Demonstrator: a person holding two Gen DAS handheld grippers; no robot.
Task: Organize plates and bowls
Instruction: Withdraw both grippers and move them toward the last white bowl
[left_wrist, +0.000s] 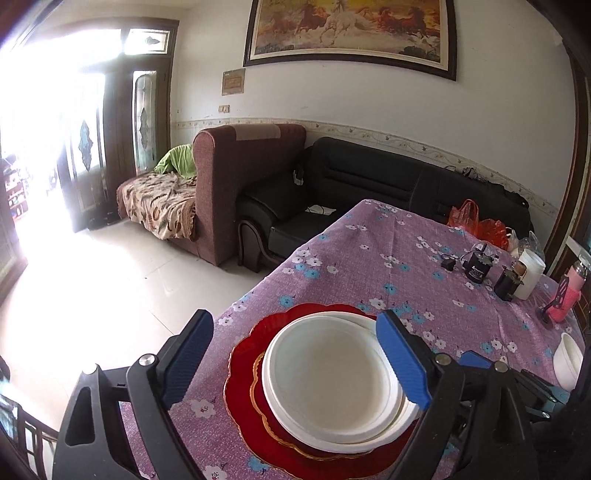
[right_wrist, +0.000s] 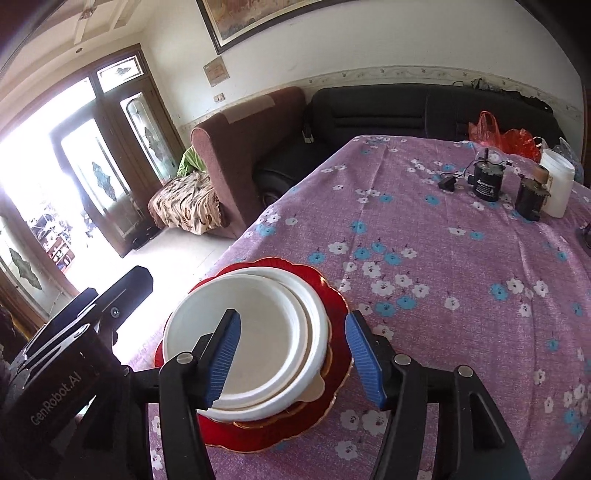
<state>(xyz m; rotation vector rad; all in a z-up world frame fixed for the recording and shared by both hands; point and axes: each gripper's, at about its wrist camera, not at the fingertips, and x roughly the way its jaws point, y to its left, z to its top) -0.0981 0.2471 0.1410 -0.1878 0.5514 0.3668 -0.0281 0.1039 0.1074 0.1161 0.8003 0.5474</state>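
A stack of white plates sits on a red scalloped plate with a gold rim, near the table's front left corner. My left gripper is open, its blue pads spread on either side above the stack. The stack also shows in the right wrist view, on the red plate. My right gripper is open just above the stack's right rim, holding nothing. A white bowl stands at the right edge of the left wrist view.
A purple flowered tablecloth covers the table. At the far right stand small black devices, a white jar, a pink bottle and red bags. Sofas and tiled floor lie beyond the table's left edge.
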